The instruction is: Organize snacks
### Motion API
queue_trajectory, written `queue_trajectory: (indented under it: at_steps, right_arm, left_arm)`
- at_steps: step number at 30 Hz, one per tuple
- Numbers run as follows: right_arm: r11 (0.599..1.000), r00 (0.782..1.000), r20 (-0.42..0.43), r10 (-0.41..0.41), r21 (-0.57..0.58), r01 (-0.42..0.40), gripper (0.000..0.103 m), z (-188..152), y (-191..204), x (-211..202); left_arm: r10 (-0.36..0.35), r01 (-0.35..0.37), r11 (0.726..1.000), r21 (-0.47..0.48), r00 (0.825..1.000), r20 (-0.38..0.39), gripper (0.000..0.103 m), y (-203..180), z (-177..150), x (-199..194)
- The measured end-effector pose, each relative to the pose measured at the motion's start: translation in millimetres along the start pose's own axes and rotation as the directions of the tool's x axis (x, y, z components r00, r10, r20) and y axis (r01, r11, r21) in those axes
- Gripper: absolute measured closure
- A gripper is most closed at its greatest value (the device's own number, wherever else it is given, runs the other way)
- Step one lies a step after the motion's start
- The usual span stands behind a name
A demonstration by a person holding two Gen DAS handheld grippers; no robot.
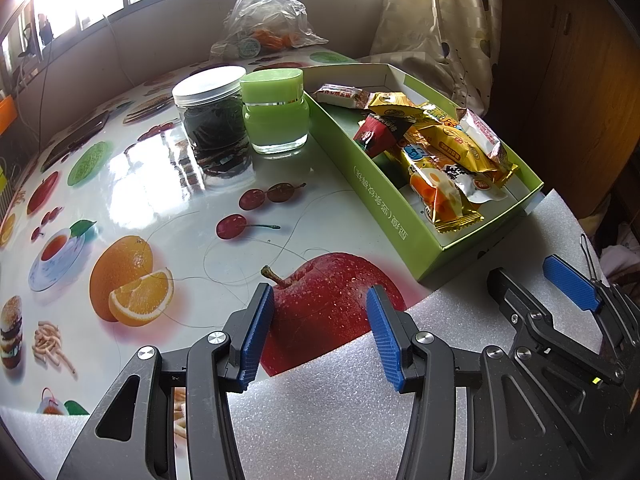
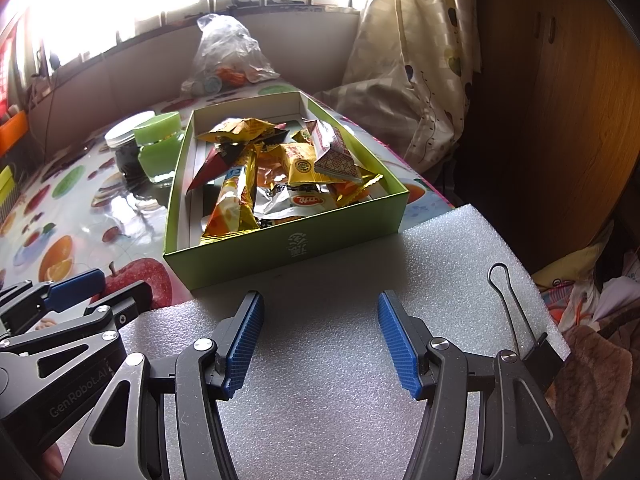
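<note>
A green cardboard box (image 1: 376,196) (image 2: 340,226) lies on the fruit-print table, holding several snack packets (image 1: 440,152) (image 2: 280,172) in yellow, orange, red and white wrappers. My left gripper (image 1: 320,316) is open and empty, low over the table's front edge, left of the box. My right gripper (image 2: 320,320) is open and empty over a white foam sheet (image 2: 328,344), just in front of the box. The right gripper also shows in the left wrist view (image 1: 532,276), and the left gripper shows in the right wrist view (image 2: 100,284).
A green jar (image 1: 276,116) (image 2: 158,148) and a dark-filled jar with a white lid (image 1: 212,116) stand left of the box. A clear plastic bag (image 1: 264,12) (image 2: 224,56) sits at the table's far side. A curtain (image 2: 408,60) hangs at right. A binder clip (image 2: 520,320) grips the foam's right edge.
</note>
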State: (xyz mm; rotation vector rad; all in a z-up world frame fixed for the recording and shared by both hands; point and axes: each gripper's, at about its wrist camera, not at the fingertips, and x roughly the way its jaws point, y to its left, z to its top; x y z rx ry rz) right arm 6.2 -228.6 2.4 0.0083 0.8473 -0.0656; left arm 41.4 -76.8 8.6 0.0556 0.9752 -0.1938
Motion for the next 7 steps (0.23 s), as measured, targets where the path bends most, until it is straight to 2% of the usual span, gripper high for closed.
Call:
queue_trajectory:
  at_steps: [7]
  right_arm:
    - [1.000,1.000,0.001,0.000,0.000,0.000,0.044,-0.2,0.0,-0.1]
  left_arm:
    - [0.001,-0.001,1.000,0.000,1.000,0.000,0.053,0.1,0.1,0.0]
